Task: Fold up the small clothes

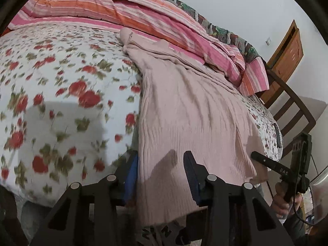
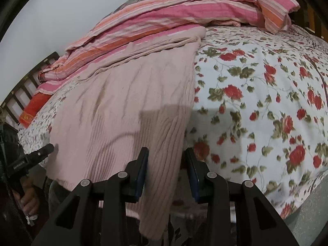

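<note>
Pink ribbed knit, the garment [image 1: 184,110], lies spread on the bed over the floral sheet [image 1: 61,86], its near hem hanging off the near edge. We see it in both wrist views; in the right view it is at [image 2: 123,106].

Left view, left to right: floral sheet with red roses fills the left half. The left gripper [image 1: 161,176] is open, jaws well apart, straddling the garment's left near edge; the blue-padded left finger [image 1: 131,176] sits just outside that edge and the right finger [image 1: 190,172] lies over the knit. We cannot tell whether either pad touches the cloth; nothing is clamped. Far behind, a striped pink-orange quilt [image 1: 143,20] is bunched along the wall side. At the far right stands a wooden chair [image 1: 291,102]. The right gripper [image 1: 260,157] shows at the right, tip at the garment's right near corner.

Right view, left to right: the left gripper [image 2: 44,150] enters from the left, held by a hand [image 2: 28,201], its tip at the garment's edge. The right gripper [image 2: 167,172] is open, with the garment's near right edge hanging between its fingers; not pinched. Floral sheet [image 2: 266,102] covers the right half. The quilt [image 2: 174,16] lies far.
</note>
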The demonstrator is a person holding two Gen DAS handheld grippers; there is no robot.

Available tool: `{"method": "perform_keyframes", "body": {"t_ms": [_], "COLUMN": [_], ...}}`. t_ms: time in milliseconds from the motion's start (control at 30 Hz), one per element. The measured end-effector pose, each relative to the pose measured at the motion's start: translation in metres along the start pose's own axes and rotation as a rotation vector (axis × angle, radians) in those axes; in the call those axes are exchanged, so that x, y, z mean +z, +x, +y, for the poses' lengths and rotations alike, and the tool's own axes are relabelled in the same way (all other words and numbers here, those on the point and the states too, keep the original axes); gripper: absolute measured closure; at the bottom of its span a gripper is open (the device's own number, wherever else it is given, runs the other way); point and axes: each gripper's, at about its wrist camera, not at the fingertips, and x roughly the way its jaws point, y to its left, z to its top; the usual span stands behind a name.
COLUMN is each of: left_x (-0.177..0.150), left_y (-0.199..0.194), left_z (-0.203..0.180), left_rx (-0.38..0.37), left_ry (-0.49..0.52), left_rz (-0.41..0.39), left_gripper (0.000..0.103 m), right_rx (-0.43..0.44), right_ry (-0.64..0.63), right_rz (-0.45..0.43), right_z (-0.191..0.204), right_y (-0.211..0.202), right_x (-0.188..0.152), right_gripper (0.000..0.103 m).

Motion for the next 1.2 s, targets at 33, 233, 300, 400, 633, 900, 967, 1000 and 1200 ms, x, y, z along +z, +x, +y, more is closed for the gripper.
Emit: {"method": "perform_keyframes", "body": {"t_ms": [33, 233, 300, 400, 633, 900, 967, 1000, 1200], "left_x": [-0.002, -0.012, -0.013, -0.017, -0.011, 0.024, 0.033, 0.038, 0.069], "left_y": [-0.001, -0.006, -0.006, -0.006, -0.022, -0.054, -0.059, -0.062, -0.071], "left_z": [0.001, 0.001, 0.002, 0.007, 0.016, 0.009, 0.006, 0.003, -0.012], "left_rx": [-0.012, -0.053, -0.073, -0.102, -0.139, -0.205, -0.214, -0.218, -0.198], "left_ry": [-0.008, -0.027, -0.052, -0.093, -0.149, -0.176, -0.175, -0.169, -0.127], "left_rz": [0.000, -0.004, 0.004, 0.005, -0.072, -0.188, -0.209, -0.220, -0.264], "left_gripper": [0.062, 0.066, 0.070, 0.082, 0.096, 0.096, 0.096, 0.096, 0.096], "right_rx": [0.002, 0.019, 0.031, 0.056, 0.082, 0.213, 0.248, 0.259, 0.264], "right_ry": [-0.005, -0.031, -0.038, -0.056, -0.026, 0.075, 0.117, 0.130, 0.108], "right_rz": [0.001, -0.003, 0.003, 0.015, 0.005, -0.148, -0.171, -0.180, -0.236], "right_z": [0.001, 0.005, 0.008, 0.013, 0.006, -0.014, -0.019, -0.020, -0.010], "right_y": [-0.001, -0.009, -0.009, -0.010, -0.011, -0.058, -0.066, -0.070, -0.082], "right_x": [-0.002, -0.013, -0.015, -0.017, -0.015, 0.010, 0.018, 0.022, 0.050], "right_gripper": [0.066, 0.066, 0.066, 0.067, 0.098, 0.098, 0.098, 0.098, 0.098]}}
